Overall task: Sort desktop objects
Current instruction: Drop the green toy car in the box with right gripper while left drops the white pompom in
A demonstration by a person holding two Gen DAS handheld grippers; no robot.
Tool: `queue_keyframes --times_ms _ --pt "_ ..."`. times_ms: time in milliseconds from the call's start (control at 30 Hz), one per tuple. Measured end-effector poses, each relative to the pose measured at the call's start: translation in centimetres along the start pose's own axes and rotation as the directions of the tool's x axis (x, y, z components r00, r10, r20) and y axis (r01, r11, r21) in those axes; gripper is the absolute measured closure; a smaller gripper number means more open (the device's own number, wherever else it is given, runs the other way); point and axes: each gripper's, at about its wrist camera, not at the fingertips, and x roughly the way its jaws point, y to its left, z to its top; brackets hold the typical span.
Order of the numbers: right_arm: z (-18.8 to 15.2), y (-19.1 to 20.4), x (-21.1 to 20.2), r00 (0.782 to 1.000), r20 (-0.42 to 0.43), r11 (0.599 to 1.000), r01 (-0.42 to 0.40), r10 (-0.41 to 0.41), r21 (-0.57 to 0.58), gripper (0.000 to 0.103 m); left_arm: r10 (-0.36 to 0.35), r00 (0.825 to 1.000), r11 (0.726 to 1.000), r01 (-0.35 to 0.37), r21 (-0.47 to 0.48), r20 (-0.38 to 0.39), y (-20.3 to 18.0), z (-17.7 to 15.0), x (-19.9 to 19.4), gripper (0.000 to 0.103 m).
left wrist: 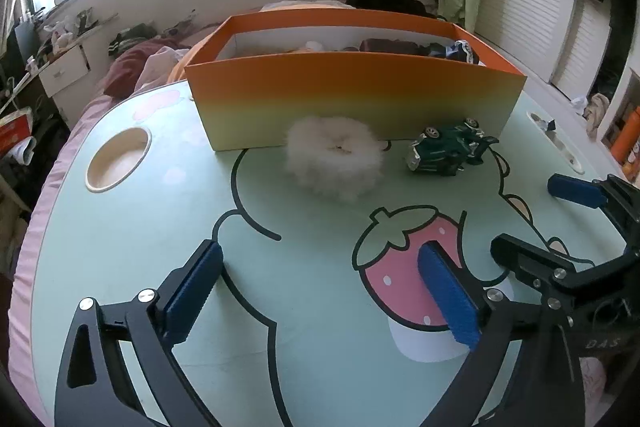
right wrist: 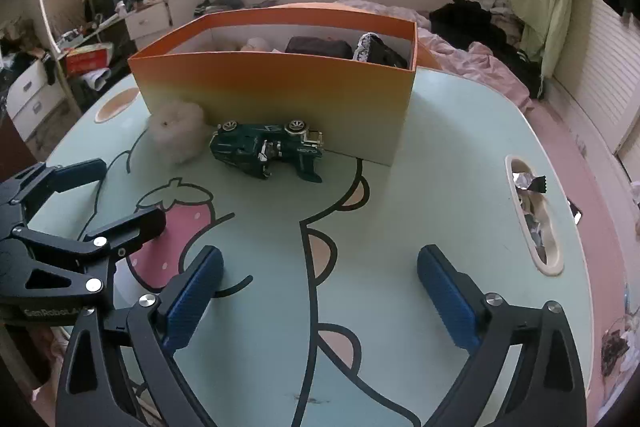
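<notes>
A fluffy white scrunchie [left wrist: 334, 157] lies on the green table [left wrist: 160, 227] against the front wall of an orange-to-yellow box [left wrist: 352, 95]. A dark green toy car [left wrist: 448, 147] lies on its side just right of it. My left gripper [left wrist: 320, 283] is open and empty, short of the scrunchie. My right gripper [right wrist: 320, 287] is open and empty, short of the toy car [right wrist: 266, 149]. The right view also shows the scrunchie [right wrist: 176, 135], the box [right wrist: 276, 95] with dark items inside, and the left gripper [right wrist: 100, 195] at the left.
The table has a round cup recess [left wrist: 118, 159] at the left and an oblong slot holding wrappers [right wrist: 534, 215] at the right. A cluttered bed with clothes [right wrist: 480, 23] lies behind the box. Drawers and shelves [right wrist: 36, 87] stand at the far left.
</notes>
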Motion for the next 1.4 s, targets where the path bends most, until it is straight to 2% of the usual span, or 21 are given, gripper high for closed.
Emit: queue_keyframes --times_ms 200,300,367,500,633,700,733,767,800,933,1000,1133,1200,1233,1267,1300,1367,1400 --pt "0.4 -0.3 -0.1 1.0 -0.005 1.0 -0.013 0.013 0.016 0.005 0.006 1.0 1.0 -0.006 -0.029 0.001 0.0 -0.7 0.0 0.004" --pt "1.6 -2.2 -0.3 0.994 0.01 0.981 -0.109 0.109 0.161 0.006 -0.008 1.0 1.0 0.008 -0.021 -0.002 -0.1 -0.7 0.0 0.002" --pt "2.5 -2.8 -0.4 0.992 0.017 0.966 -0.124 0.123 0.226 0.006 -0.004 1.0 1.0 0.004 -0.019 0.0 -0.3 -0.8 0.0 0.002" --pt "5.7 -0.5 -0.2 0.997 0.025 0.989 -0.082 0.079 0.127 0.006 -0.005 1.0 1.0 0.005 -0.017 0.004 -0.4 -0.8 0.0 0.002" --pt "7.4 2.9 3.2 0.997 -0.076 0.999 -0.023 0.022 -0.022 0.006 -0.008 1.0 1.0 0.008 -0.018 0.004 -0.3 -0.9 0.0 0.002" --pt "6.9 3.6 4.8 0.996 -0.088 0.999 -0.008 0.003 -0.051 0.009 -0.008 1.0 1.0 0.009 -0.017 0.003 -0.3 -0.9 0.0 0.002" --pt "6.5 3.4 4.7 0.998 -0.061 0.999 -0.01 0.007 -0.035 0.011 -0.008 1.0 1.0 0.008 -0.015 0.003 -0.3 -0.8 0.0 0.002" --pt "6.4 3.1 4.4 0.999 -0.045 1.0 -0.003 0.002 -0.024 0.027 -0.01 1.0 1.0 0.01 -0.013 0.003 -0.3 -0.8 0.0 0.002" --pt "6.2 2.8 3.9 0.999 -0.038 1.0 0.005 -0.006 -0.01 0.029 -0.014 1.0 1.0 0.014 -0.011 0.002 -0.3 -0.8 -0.1 0.002" --pt "4.8 -0.5 1.9 0.991 -0.002 0.986 -0.132 0.133 0.1 0.029 -0.026 1.0 1.0 0.026 -0.01 -0.007 -0.1 -0.4 -0.1 0.002" --pt "4.2 -2.3 0.7 0.984 0.031 0.973 -0.178 0.175 0.15 0.029 -0.057 0.998 0.998 0.057 -0.025 -0.012 0.1 0.2 0.0 0.002" --pt "3.4 -5.0 -0.7 0.983 0.064 0.961 -0.183 0.173 0.209 0.029 -0.079 0.997 0.996 0.079 -0.048 -0.005 0.2 2.9 0.8 0.002" --pt "3.5 -5.5 -1.0 0.982 0.075 0.958 -0.185 0.173 0.22 0.029 -0.072 0.997 0.997 0.073 -0.033 0.012 -0.2 4.0 1.3 0.009" --pt "3.6 -5.8 -1.1 0.982 0.083 0.957 -0.186 0.172 0.221 0.029 -0.071 0.997 0.997 0.071 -0.013 0.004 -0.5 4.4 1.7 0.031" --pt "3.6 -5.8 -1.2 0.981 0.088 0.957 -0.187 0.171 0.22 0.029 -0.056 0.998 0.998 0.056 0.006 -0.027 -0.8 4.6 2.3 0.064" --pt "3.8 -5.4 -1.4 0.981 0.089 0.958 -0.187 0.171 0.219 0.029 -0.045 0.997 0.999 0.046 0.011 -0.06 -0.7 4.5 2.8 0.064" --pt "3.9 -5.2 -1.5 0.981 0.091 0.957 -0.187 0.171 0.22 0.029 -0.069 0.997 0.998 0.069 0.011 -0.032 -0.3 4.0 1.9 0.076" --pt "4.0 -5.2 -1.7 0.98 0.1 0.956 -0.189 0.171 0.223 0.029 -0.087 0.996 0.996 0.087 0.001 -0.026 0.0 3.8 1.2 0.077"
